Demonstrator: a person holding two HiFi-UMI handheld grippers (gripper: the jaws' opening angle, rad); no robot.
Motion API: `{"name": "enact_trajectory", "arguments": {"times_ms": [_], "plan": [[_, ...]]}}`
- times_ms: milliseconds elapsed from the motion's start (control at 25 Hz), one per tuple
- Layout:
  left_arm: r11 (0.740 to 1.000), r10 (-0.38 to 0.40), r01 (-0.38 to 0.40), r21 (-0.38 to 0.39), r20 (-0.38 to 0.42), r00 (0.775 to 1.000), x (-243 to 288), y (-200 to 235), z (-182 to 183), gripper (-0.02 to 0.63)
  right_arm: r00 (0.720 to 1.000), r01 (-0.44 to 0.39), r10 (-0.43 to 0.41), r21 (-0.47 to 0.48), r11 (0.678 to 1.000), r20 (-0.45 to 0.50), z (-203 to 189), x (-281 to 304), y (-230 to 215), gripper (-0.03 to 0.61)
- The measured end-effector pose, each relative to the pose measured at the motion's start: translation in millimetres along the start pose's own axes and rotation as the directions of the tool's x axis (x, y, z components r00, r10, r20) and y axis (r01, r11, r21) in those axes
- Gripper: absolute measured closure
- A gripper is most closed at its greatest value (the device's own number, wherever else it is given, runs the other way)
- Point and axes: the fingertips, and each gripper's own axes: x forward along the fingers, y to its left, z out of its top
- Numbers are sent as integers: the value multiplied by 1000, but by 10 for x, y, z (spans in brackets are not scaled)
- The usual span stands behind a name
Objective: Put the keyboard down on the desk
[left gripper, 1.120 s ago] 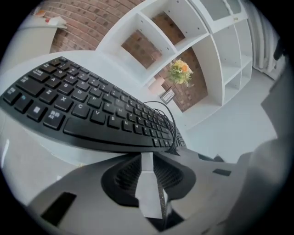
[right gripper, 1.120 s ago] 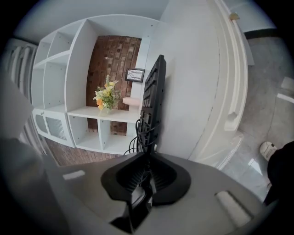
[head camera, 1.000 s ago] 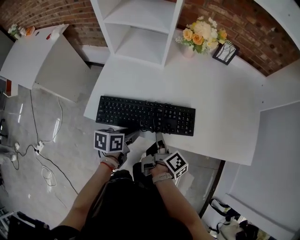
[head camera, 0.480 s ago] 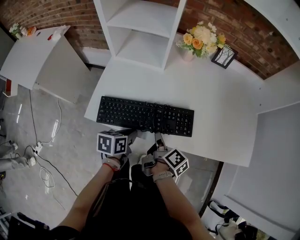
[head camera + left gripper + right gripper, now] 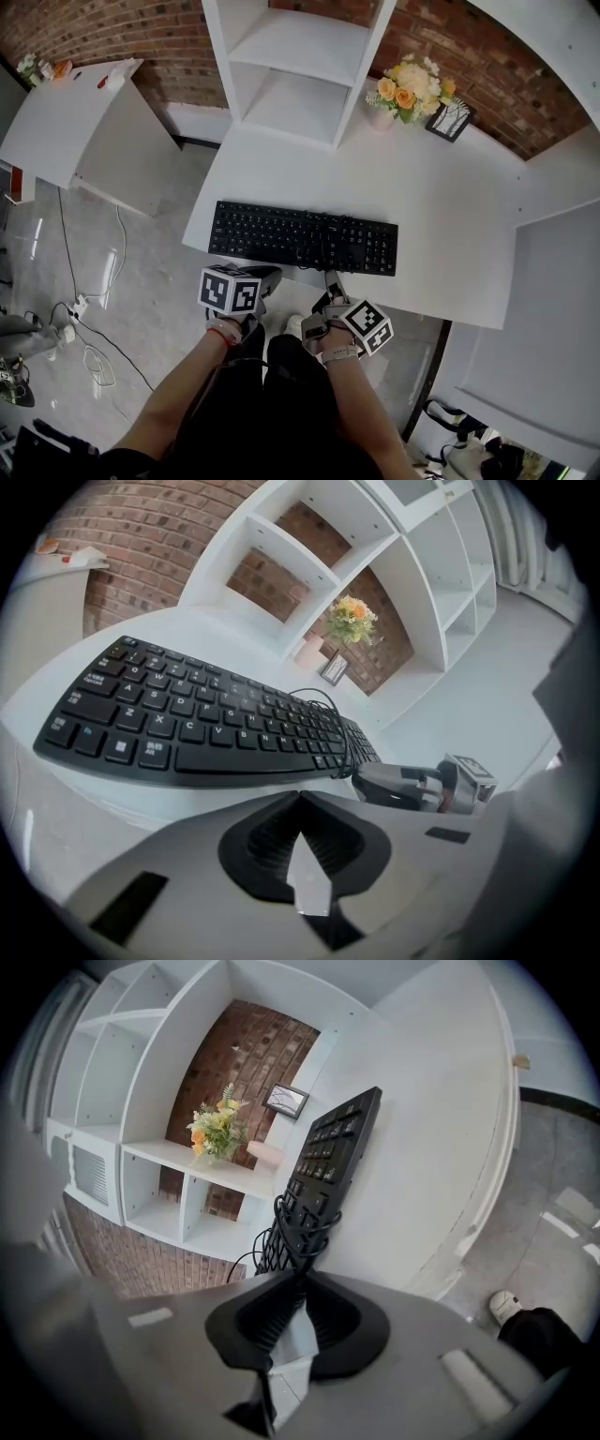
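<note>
The black keyboard [image 5: 305, 237] lies flat on the white desk [image 5: 441, 206], close to its front edge, with its cable looped over the keys. My left gripper [image 5: 265, 275] is just below that edge, shut and empty; in the left gripper view the keyboard [image 5: 187, 719] lies a little beyond the closed tips of my left gripper [image 5: 300, 796]. My right gripper [image 5: 330, 279] reaches the keyboard's front edge at the cable loop. In the right gripper view the keyboard [image 5: 333, 1162] ends right at the closed tips of my right gripper [image 5: 300, 1277], which pinch that edge.
A white shelf unit [image 5: 295, 66] stands at the desk's back. A vase of flowers [image 5: 410, 82] and a small picture frame [image 5: 449, 114] sit at the back right. A second white table [image 5: 80, 112] stands to the left, with cables [image 5: 89, 300] on the floor.
My left gripper has let go of the keyboard's front edge, shut, and drawn slightly back from it. The right gripper stays at the edge. The keyboard has not moved on the desk.
</note>
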Motion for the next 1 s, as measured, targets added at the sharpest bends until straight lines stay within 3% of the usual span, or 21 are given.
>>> {"name": "enact_trajectory", "arguments": {"times_ms": [80, 360, 520, 600, 720, 1000], "plan": [[1000, -8, 8, 4, 3, 1000, -58, 22, 11, 621, 1000, -8, 8, -13, 1000, -1, -12, -23, 45, 575], [999, -45, 44, 27, 44, 998, -242, 23, 131, 621, 996, -88, 90, -127, 988, 8, -9, -75, 330, 577], [993, -77, 70, 100, 68, 995, -320, -72, 204, 621, 993, -121, 119, -272, 955, -24, -49, -108, 487, 577], [986, -83, 70, 152, 86, 993, -377, -132, 234, 621, 991, -131, 122, -390, 911, -48, -79, -140, 551, 577], [980, -91, 67, 190, 124, 988, -467, -227, 291, 621, 987, -160, 135, -555, 816, -86, -130, -195, 728, 577], [955, -114, 43, 294, 229, 967, -773, -541, 592, 622, 968, -230, 222, -759, 609, -115, -167, -377, 1255, 577]]}}
